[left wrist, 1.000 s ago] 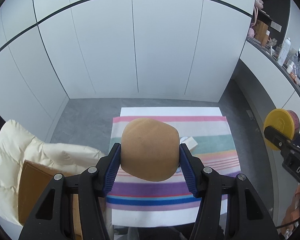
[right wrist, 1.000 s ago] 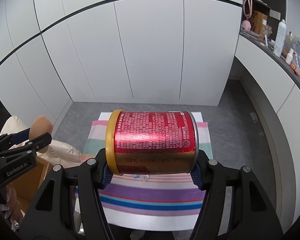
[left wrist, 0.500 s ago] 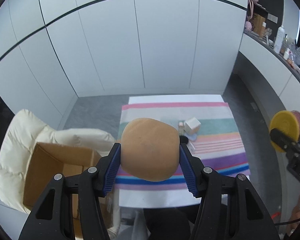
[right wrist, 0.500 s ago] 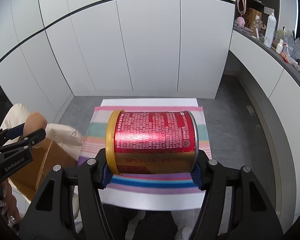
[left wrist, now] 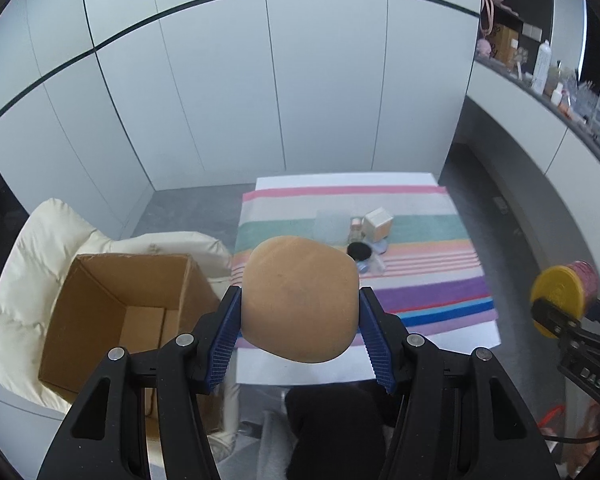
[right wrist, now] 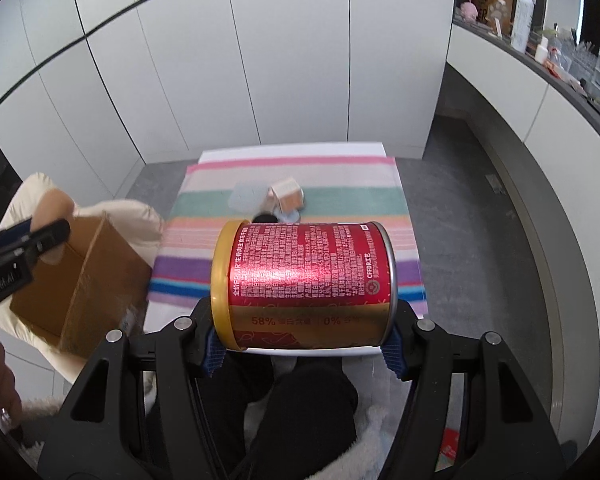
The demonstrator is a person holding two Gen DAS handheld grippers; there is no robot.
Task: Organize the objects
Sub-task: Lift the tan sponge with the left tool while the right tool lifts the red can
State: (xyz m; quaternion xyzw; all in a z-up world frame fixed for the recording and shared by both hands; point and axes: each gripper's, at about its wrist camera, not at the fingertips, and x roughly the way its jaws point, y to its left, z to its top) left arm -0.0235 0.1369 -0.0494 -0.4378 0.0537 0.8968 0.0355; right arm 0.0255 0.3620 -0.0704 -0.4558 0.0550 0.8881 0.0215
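My left gripper (left wrist: pixel 300 332) is shut on a rounded tan sponge-like pad (left wrist: pixel 300 300), held in the air over the near edge of the striped table. My right gripper (right wrist: pixel 302 348) is shut on a red can with a yellow lid (right wrist: pixel 304 284), lying sideways between the blue pads. An open cardboard box (left wrist: pixel 116 308) sits on a cream cushioned chair (left wrist: pixel 24 264) left of the table, below and left of the tan pad. In the right wrist view the box (right wrist: pixel 88 276) shows at the left with the left gripper (right wrist: pixel 32 236) above it. The right gripper's can (left wrist: pixel 564 292) appears at the left wrist view's right edge.
A striped cloth (left wrist: pixel 420 240) covers the small table; on it lie a small white-and-tan box (left wrist: pixel 378 222), a black round lid (left wrist: pixel 360 251), a little bottle and a clear sheet. A counter (left wrist: pixel 548 92) with bottles runs along the right. The person's dark-trousered legs (right wrist: pixel 300 400) are below.
Both grippers have drawn back from the table towards the person and drifted left; the cardboard box has come fully into the left wrist view. Both grips are unchanged.
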